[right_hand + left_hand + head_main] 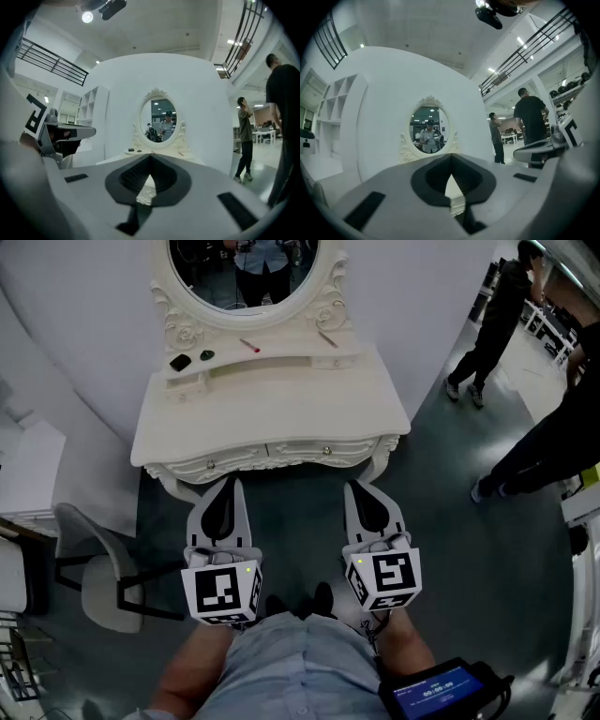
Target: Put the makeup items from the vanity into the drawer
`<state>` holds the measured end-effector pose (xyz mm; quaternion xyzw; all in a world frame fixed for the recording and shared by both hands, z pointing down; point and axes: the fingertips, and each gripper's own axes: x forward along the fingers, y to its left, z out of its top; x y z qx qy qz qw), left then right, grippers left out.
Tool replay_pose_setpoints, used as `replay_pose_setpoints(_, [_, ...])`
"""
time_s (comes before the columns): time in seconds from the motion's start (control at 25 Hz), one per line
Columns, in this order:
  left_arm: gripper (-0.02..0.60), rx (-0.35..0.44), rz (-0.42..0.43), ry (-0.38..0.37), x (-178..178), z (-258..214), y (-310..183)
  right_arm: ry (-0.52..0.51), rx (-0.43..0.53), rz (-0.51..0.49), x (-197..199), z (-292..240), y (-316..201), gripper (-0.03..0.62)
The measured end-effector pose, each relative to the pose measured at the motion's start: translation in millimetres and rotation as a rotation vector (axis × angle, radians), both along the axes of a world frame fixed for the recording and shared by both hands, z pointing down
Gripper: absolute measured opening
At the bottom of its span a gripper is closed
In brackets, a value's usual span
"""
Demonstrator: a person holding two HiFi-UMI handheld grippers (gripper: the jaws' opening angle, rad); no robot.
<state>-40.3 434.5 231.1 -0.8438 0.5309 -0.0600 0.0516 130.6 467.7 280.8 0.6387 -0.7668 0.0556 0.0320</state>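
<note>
A white vanity [281,413] with an oval mirror [244,273] stands in front of me. On its raised back shelf lie a black square compact [180,362], a small dark round item [206,355], a red stick [249,345] and a thin pencil [327,338]. The drawer fronts [323,452] under the top are closed. My left gripper [231,484] and right gripper [359,487] hover side by side just short of the vanity's front edge, both shut with nothing held. The mirror [429,130] shows ahead of the left gripper [451,159], and the vanity [159,145] ahead of the right gripper [150,157].
A grey chair [94,568] stands at the vanity's left. Two people [492,324] [548,442] stand on the floor to the right. A dark device with a lit screen [439,692] hangs at my lower right. White shelving [91,110] rises left of the curved wall.
</note>
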Motion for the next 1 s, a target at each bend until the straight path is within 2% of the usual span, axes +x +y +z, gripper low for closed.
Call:
replay_pose_setpoints(0.28, [-0.002, -0.010, -0.006, -0.001, 21, 2, -1, -0.009, -0.011, -0.015, 19, 4, -3, 0.000])
replay_pose_setpoints(0.52, [-0.002, -0.022, -0.028, -0.002, 39, 7, -4, -0.059, 0.004, -0.004, 44, 7, -11, 0.000])
replay_pose_setpoints(1.0, [-0.002, -0.039, -0.046, -0.009, 83, 22, -29, -0.055, -0.032, -0.060, 79, 25, -43, 0.000])
